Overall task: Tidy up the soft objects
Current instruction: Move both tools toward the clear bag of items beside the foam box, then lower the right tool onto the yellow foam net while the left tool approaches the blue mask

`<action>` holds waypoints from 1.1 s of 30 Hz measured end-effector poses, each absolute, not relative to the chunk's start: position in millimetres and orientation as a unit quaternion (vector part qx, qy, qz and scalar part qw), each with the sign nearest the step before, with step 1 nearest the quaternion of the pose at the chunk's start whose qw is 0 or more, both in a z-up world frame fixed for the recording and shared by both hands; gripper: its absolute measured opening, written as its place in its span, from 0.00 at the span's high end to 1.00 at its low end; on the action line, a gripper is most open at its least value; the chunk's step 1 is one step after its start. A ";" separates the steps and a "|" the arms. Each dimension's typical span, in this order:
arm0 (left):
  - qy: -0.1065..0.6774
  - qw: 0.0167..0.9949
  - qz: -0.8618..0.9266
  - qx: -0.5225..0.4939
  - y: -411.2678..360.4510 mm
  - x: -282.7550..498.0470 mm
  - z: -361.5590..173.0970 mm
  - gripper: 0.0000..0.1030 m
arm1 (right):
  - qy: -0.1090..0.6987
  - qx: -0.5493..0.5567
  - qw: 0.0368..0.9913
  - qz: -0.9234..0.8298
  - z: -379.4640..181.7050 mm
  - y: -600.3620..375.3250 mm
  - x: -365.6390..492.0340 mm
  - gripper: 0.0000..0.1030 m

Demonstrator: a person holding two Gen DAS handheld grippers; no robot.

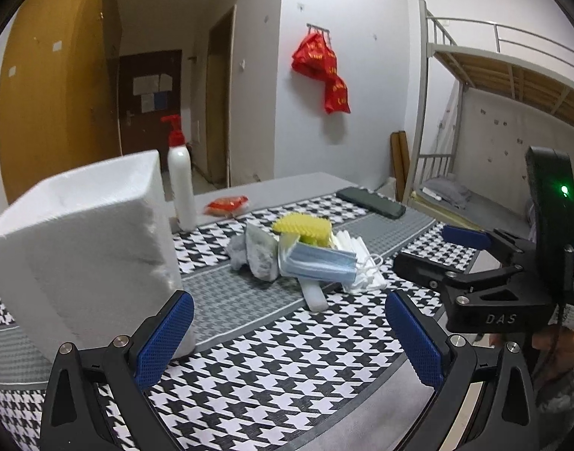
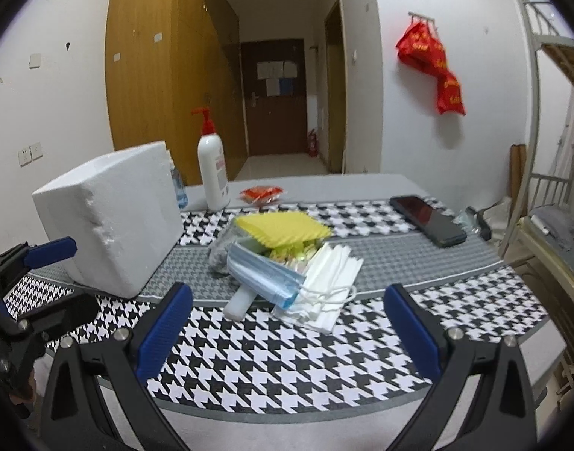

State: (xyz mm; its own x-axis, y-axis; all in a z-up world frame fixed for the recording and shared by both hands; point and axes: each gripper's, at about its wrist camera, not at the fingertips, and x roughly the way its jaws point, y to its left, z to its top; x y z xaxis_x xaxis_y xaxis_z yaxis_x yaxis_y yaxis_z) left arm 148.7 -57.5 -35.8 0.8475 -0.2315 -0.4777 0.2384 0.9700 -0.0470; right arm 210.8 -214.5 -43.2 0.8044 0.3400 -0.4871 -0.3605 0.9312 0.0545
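Soft objects are lying in one heap mid-table on the houndstooth cloth [image 2: 287, 357]: blue face masks [image 2: 264, 274] on top at the near side, white masks [image 2: 332, 278] with loose ear loops just right of them, a yellow ridged sponge [image 2: 283, 229] behind, a grey rag [image 1: 255, 253] on the left edge. A white bar-shaped piece [image 2: 240, 300] is poking out from under the blue masks toward the near edge.

White foam box [image 2: 114, 221] is standing left of the heap, apart from it; likely the bin. Pump bottle [image 2: 211, 165] and red packet [image 2: 260, 193] are sitting farther back; phone [image 2: 428, 221] far right.

Right gripper [image 2: 287, 327] is hovering near the heap, jaws spread wide, gripping nothing. Left gripper [image 1: 289, 332] is also gaping wide and empty, just right of the box.

Judgement: first pick pending. Best to take the top blue masks by the near edge, pinching the whole stack, avoiding the ear loops so the white masks are not dragging along.
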 end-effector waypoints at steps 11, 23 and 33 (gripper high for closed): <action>0.283 0.952 -0.115 0.008 -55.7 167.9 -55.3 0.01 | 0.297 -0.048 0.928 0.221 -63.6 -189.1 257.2 0.00; 0.298 0.951 -0.083 -0.017 -35.9 177.3 -65.6 0.01 | 0.331 -0.075 0.900 0.273 -73.2 -173.5 287.1 0.05; 0.300 0.951 -0.072 -0.024 -33.5 178.9 -65.2 0.01 | 0.350 -0.112 0.885 0.285 -82.5 -165.3 299.8 0.42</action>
State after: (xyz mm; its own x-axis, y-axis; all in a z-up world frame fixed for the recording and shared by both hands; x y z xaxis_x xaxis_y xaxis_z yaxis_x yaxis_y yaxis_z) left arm 178.9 -33.5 -65.2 0.8090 -0.1514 -0.5680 0.1231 0.9885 -0.0882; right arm 299.8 -165.3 -82.5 0.5918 0.4259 -0.6844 -0.5833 0.8123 0.0011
